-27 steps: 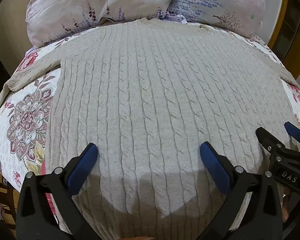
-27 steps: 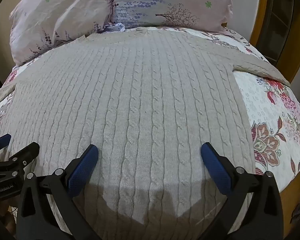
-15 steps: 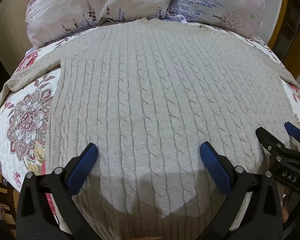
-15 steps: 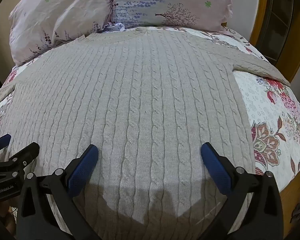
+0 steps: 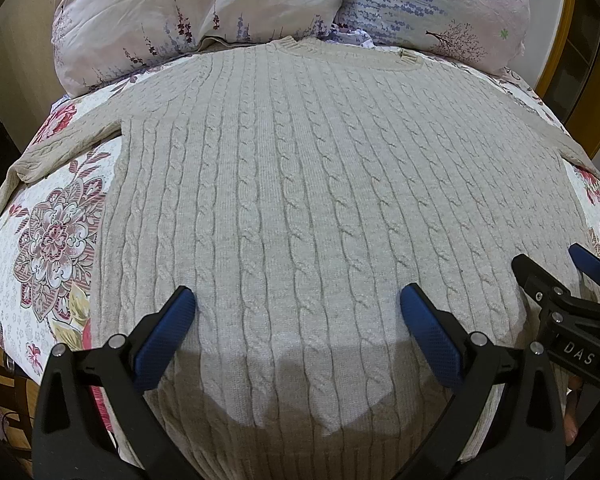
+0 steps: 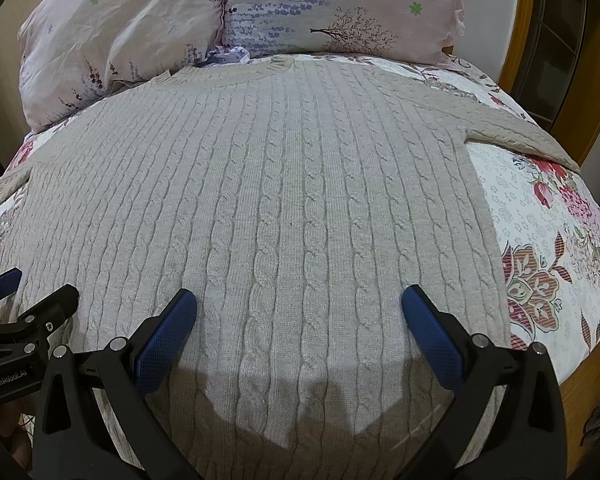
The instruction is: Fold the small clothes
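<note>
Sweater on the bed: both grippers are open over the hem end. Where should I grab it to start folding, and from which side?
Probably the sleeves first. The sweater lies flat, collar toward the pillows, sleeves spread sideways. Take the left sleeve with the left gripper from the outer left edge, where it lies alone on the bedspread. Mirror this with the right gripper on the right sleeve.

Both wrist cameras looked from the bed's [image 5: 40, 216] foot edge toward the pillows [image 6: 340, 4], close above the sweater [image 5: 300, 184], side by side, sharing its middle.
</note>
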Demonstrator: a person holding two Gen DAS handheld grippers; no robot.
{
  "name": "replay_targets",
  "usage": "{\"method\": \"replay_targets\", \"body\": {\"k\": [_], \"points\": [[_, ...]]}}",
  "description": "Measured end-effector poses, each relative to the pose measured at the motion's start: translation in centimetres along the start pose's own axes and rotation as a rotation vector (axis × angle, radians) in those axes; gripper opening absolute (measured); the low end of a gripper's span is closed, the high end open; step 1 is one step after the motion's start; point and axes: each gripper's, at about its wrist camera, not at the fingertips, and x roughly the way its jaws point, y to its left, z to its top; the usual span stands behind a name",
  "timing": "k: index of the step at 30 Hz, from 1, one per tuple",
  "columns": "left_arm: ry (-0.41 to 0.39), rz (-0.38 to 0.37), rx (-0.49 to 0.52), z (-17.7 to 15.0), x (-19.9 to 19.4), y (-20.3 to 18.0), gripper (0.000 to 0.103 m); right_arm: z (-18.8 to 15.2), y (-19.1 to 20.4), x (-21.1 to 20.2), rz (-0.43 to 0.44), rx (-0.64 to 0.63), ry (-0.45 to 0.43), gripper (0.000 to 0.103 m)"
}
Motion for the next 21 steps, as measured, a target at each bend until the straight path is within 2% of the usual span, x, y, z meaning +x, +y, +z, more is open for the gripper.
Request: {"method": "replay_targets", "body": {"k": [21], "points": [[-0.002,0.000,0.000,0.00,-0.01,0.00,0.101,-0.15,-0.03,-0.14,0.000,0.000,-0.004,0.102]]}}
